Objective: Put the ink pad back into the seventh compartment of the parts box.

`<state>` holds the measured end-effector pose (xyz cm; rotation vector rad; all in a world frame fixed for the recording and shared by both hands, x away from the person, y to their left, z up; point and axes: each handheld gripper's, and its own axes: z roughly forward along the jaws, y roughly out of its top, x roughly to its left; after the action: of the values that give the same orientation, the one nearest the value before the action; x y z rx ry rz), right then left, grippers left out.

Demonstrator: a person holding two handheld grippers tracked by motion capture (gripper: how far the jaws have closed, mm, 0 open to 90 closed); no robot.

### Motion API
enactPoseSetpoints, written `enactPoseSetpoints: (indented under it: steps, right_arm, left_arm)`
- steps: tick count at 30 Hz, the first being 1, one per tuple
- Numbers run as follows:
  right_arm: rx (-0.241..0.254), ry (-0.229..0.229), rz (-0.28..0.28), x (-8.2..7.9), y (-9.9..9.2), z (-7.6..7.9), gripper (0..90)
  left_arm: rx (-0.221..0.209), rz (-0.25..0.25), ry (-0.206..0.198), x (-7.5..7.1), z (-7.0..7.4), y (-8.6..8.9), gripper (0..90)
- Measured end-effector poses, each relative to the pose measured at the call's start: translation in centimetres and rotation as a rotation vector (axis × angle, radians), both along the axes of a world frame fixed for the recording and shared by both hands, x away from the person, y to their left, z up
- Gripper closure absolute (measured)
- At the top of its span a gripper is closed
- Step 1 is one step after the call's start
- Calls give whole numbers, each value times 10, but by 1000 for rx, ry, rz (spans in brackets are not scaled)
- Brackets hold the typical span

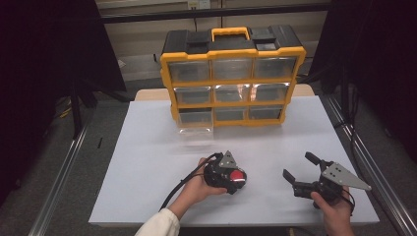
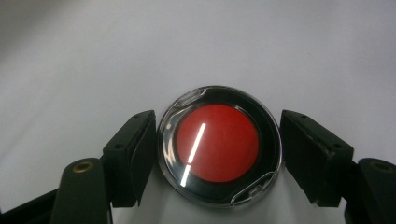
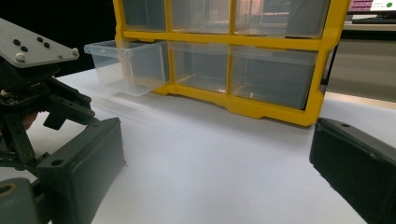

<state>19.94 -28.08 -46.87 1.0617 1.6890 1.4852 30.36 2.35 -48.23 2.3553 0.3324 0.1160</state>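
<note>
Left gripper view: left gripper (image 2: 219, 154) open astride a red-centred round case (image 2: 219, 144) (no legible label), pads not touching.

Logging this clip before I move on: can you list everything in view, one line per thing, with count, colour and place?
round case: 1, clear with a red disc on a black ring, flat on the white table cover, between the left tongs' jaws, with a gap showing at each side
drawer organiser: 1, yellow frame, black top, yellow handle, nine clear drawers, at the far edge of the table
pulled-out drawer: 1, clear, looks empty, bottom row at the organiser's left end in the high view
table cover: 1, white, spread over the table
left tongs: 1, black, jaws either side of the round case, near middle of the table
right tongs: 1, black with a grey plate, jaws open, nothing between them, near right
hands: 2, one on each tongs
</note>
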Motion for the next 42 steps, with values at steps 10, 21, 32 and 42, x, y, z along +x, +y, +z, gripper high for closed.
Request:
enactPoseSetpoints:
  steps: [10,21,32,42]
  right_arm:
    - [2,-2,5,0,0,0,25]
    - [7,-4,-5,0,-1,0,21]
    - [1,-1,1,0,0,0,15]
    - [-2,3,-6,1,1,-1,13]
  left_arm:
    - [-47,43,29,1,5,2,293]
    - [-77,72,52,6,13,10,293]
    - [-66,76,65,10,23,14,293]
    - [-73,75,56,15,34,19,293]
